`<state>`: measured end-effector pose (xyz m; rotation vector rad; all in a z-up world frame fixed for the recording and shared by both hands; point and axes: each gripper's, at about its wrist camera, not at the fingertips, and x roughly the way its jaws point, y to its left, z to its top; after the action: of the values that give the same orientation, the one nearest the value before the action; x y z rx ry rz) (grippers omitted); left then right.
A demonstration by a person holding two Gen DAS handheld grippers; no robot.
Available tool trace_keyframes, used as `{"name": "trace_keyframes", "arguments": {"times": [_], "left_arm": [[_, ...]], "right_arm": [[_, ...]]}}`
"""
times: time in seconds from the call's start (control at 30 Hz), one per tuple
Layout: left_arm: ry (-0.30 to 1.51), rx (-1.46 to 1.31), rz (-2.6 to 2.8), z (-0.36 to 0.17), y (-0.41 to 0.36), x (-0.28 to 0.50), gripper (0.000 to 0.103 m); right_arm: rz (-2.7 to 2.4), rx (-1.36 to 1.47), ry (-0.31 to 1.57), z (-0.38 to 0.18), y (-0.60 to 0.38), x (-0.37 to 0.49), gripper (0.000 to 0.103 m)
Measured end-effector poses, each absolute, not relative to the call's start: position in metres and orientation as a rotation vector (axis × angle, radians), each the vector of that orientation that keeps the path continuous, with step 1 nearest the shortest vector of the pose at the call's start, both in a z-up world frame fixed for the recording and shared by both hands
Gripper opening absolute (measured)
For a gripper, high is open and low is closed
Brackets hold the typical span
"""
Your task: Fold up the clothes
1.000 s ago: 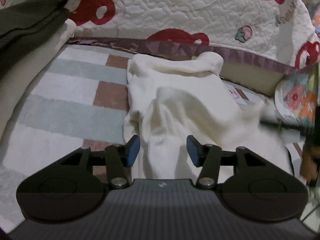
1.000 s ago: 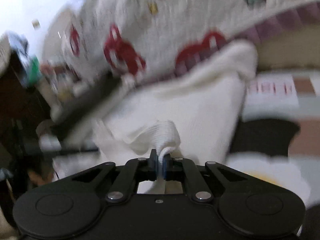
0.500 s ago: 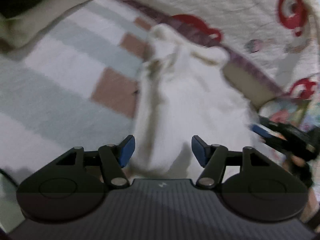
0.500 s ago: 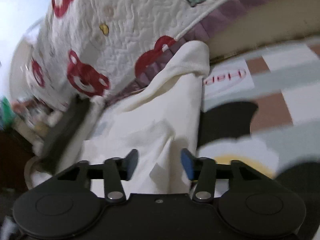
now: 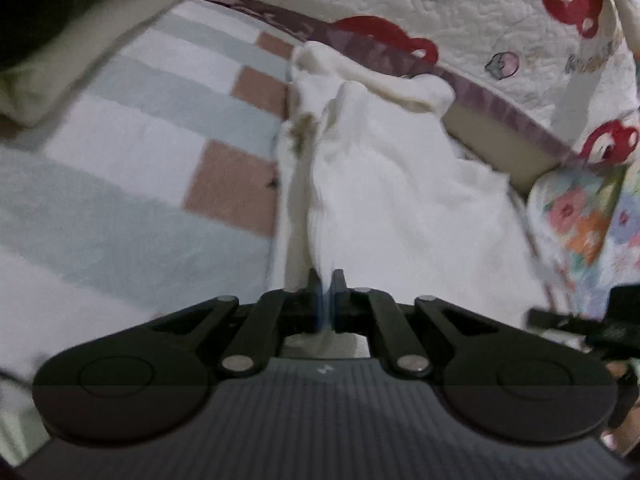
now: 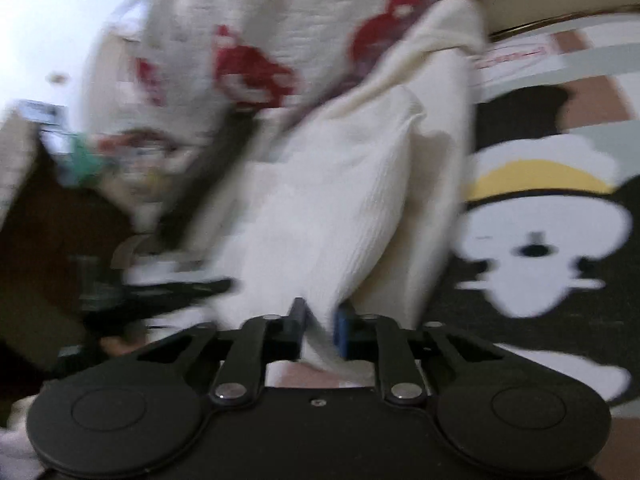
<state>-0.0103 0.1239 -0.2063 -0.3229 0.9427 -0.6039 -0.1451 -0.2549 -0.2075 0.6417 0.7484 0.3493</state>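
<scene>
A quilt [image 5: 460, 4] with red bear prints stands along the far side, and its purple border [image 5: 500, 100] runs just behind the clothes. In front of it lies a rug [image 5: 132, 148] with white, pale green and brown blocks; in the right wrist view the rug [image 6: 544, 236] shows a black part with a white cartoon face and a yellow band. On the rug, near the quilt, lies the cream sweater [image 5: 392, 184], bunched and partly raised, its far end touching the purple border. A dark cloth with a pale edge [image 5: 60, 32] lies at the far left, apart from the sweater. A flowered cushion [image 5: 580, 216] sits at the right, just beside the sweater. The left gripper [image 5: 326, 300] has its blue pads pressed together on the near edge of the sweater. The right gripper [image 6: 320, 328] is nearly closed, with a fold of the sweater [image 6: 340, 208] pinched between its fingers, and the cloth rises from there toward the quilt. Both views are somewhat blurred.
</scene>
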Motion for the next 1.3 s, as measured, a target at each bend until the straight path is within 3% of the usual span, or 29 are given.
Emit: {"name": "trace_keyframes", "arguments": {"times": [0.23,0.33,0.43,0.53,0.57,0.6,0.63,0.77,0.93,1.13,1.3], "left_arm": [[0.853,-0.246,-0.550,-0.211,0.128,-0.033,0.004],[0.821,-0.218,-0.519,-0.204,0.131,-0.035,0.021],[0.777,-0.218,-0.533,-0.194,0.132,-0.037,0.024],[0.676,-0.331,-0.734,-0.168,0.128,-0.039,0.024],[0.661,-0.312,-0.780,-0.160,0.120,-0.038,0.026],[0.663,-0.238,-0.796,-0.152,0.105,-0.034,0.026],[0.675,-0.176,-0.800,-0.150,0.091,-0.026,0.026],[0.742,0.013,-0.816,-0.161,0.038,0.017,0.029],[0.753,0.108,-0.698,-0.188,0.036,0.058,0.029],[0.799,-0.180,-0.658,-0.200,0.076,0.073,0.026],[0.823,-0.316,-0.631,-0.197,0.098,0.065,0.038]], "right_arm": [[0.315,0.553,0.833,-0.214,-0.254,-0.147,0.009],[0.286,0.473,0.869,-0.208,-0.245,-0.152,0.008],[0.209,0.402,0.874,-0.195,-0.239,-0.158,0.010],[0.179,0.369,0.725,-0.152,-0.228,-0.171,0.022],[0.217,0.354,0.680,-0.135,-0.222,-0.169,0.031],[0.237,0.308,0.657,-0.123,-0.215,-0.164,0.052],[0.248,0.222,0.656,-0.118,-0.204,-0.152,0.057],[0.247,-0.094,0.679,-0.121,-0.167,-0.100,0.057],[0.145,-0.250,0.748,-0.176,-0.163,-0.040,0.054],[0.102,0.049,0.738,-0.188,-0.222,-0.032,0.053],[0.030,0.218,0.763,-0.183,-0.255,-0.046,0.056]]}}
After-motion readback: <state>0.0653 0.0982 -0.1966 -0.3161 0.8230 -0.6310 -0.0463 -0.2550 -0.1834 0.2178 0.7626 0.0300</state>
